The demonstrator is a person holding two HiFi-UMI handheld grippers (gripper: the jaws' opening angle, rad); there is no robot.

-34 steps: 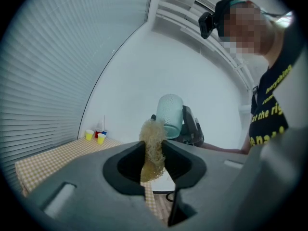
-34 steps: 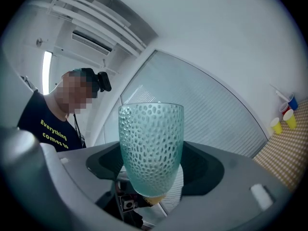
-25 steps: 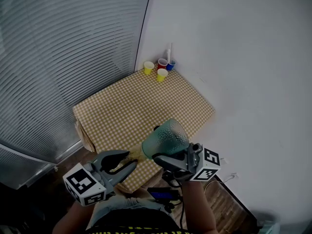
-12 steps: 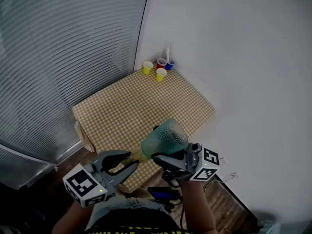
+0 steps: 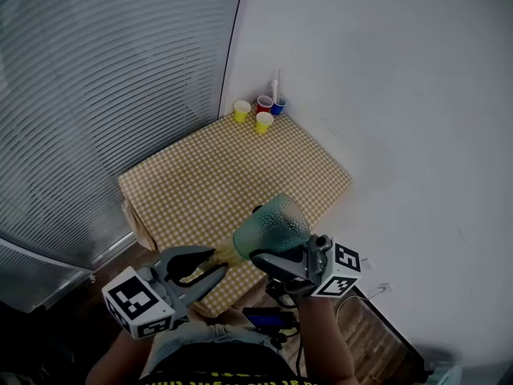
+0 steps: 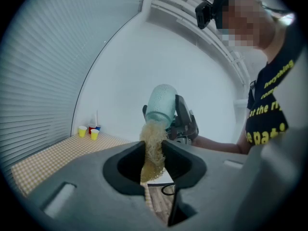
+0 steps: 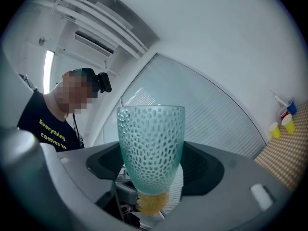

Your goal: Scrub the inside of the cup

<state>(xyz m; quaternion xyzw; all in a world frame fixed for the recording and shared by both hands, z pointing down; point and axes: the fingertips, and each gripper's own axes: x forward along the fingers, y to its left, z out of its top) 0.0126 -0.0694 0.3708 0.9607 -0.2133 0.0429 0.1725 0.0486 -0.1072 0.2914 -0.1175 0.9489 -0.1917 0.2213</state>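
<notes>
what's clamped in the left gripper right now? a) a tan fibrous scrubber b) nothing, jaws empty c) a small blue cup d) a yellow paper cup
A: the left gripper has its jaws pinched on a tan fibrous scrubber, whose far end reaches the mouth of the teal dimpled cup.

The checked table (image 5: 224,175) is left bare across its middle and can be crossed freely; the far corner is blocked by small cups (image 5: 264,121) (tight against blinds (image 5: 104,95) and wall (image 5: 385,95)), the near edge by the raised green cup (image 5: 271,224)
</notes>
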